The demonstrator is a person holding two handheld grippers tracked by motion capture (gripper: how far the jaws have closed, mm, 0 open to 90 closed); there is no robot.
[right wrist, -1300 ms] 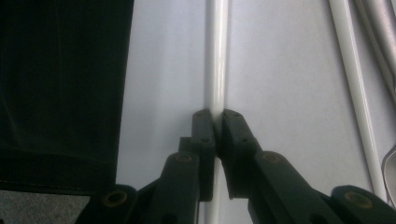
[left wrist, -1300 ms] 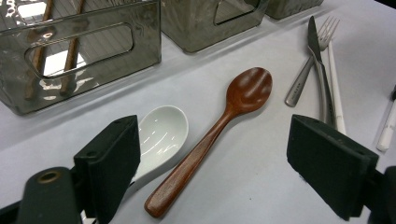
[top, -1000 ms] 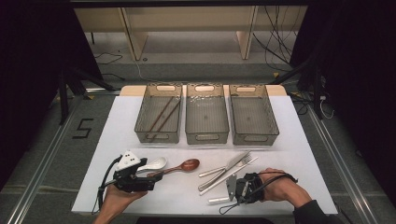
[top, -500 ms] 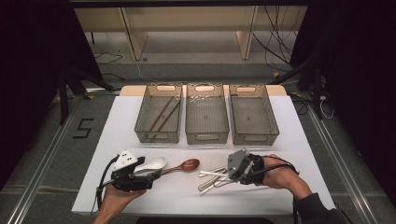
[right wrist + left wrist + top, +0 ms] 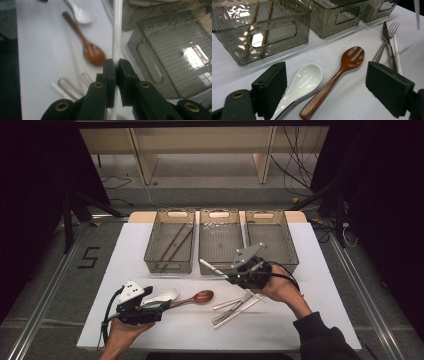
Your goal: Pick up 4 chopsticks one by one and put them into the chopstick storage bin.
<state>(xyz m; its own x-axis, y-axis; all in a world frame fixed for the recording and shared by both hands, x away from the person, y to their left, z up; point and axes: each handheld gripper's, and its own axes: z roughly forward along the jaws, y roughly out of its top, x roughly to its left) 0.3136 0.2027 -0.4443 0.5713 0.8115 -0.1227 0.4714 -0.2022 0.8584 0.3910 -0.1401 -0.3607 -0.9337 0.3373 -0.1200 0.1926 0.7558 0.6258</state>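
Pinched tight between our right gripper's [image 5: 115,67] black jaws is a white chopstick [image 5: 117,30], slim, smooth and glossy. In the right gripper view it rises straight up from the clamped pads; in the high view, our right gripper [image 5: 235,274] holds the chopstick [image 5: 212,268] lifted off the white table [image 5: 320,285], its free end pointing toward our left, just in front of the middle bin [image 5: 220,262].

Our left gripper [image 5: 325,82] rests low near the table's front edge, jaws spread wide and holding nothing. Between those open jaws we see a white ceramic soup spoon [image 5: 304,81], whose handle runs right beside the left jaw, though we cannot tell if they touch, and a brown wooden spoon [image 5: 338,75] lying just beside it.

Further to our right, on the table, lie a metal fork [image 5: 387,37], a metal knife [image 5: 388,46] crossing it, and a second white chopstick [image 5: 397,57] alongside.

Three smoky, see-through plastic bins with handle cut-outs stand side by side across the table's far half. Our left bin [image 5: 154,251] holds two brown wooden chopsticks [image 5: 175,245] lying at a slant. The right bin [image 5: 291,251] stands beside the middle one; we make out nothing in either.
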